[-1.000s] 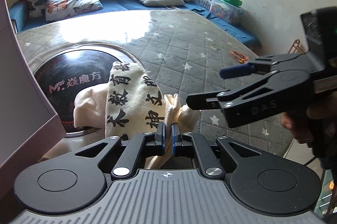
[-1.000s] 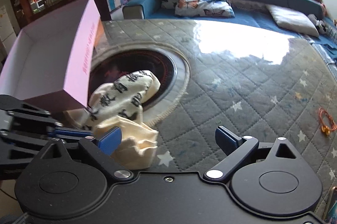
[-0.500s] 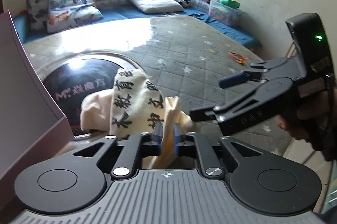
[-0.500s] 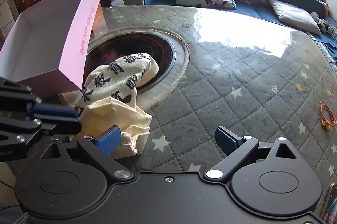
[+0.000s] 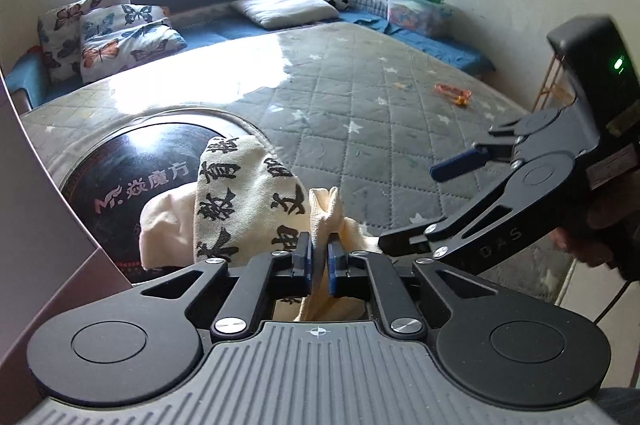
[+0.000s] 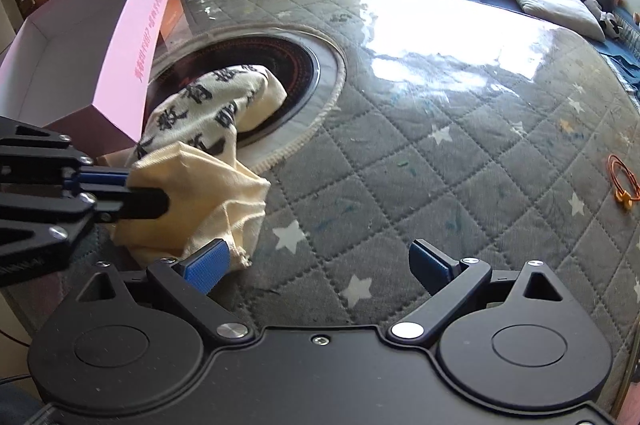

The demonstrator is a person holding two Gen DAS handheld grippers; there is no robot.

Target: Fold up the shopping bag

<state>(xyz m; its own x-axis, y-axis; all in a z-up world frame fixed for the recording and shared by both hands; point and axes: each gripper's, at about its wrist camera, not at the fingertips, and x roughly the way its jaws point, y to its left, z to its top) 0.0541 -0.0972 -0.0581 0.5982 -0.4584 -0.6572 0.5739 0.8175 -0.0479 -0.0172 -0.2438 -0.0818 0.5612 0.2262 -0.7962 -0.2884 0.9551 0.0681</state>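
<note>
Cream canvas bag (image 5: 248,209) crumpled, pinched in left gripper (image 5: 319,265); right gripper (image 6: 316,267) spread wide, empty.

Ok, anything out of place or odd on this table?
The shopping bag is a crumpled heap, draped over the round black cooktop. A stray orange cord lies alone on the quilted table cover.

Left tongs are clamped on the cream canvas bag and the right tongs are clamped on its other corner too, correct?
Not quite. The left tongs are clamped on the cream canvas shopping bag with black characters, but the right tongs are wide open beside it, gripping nothing. The right wrist view shows this.
</note>
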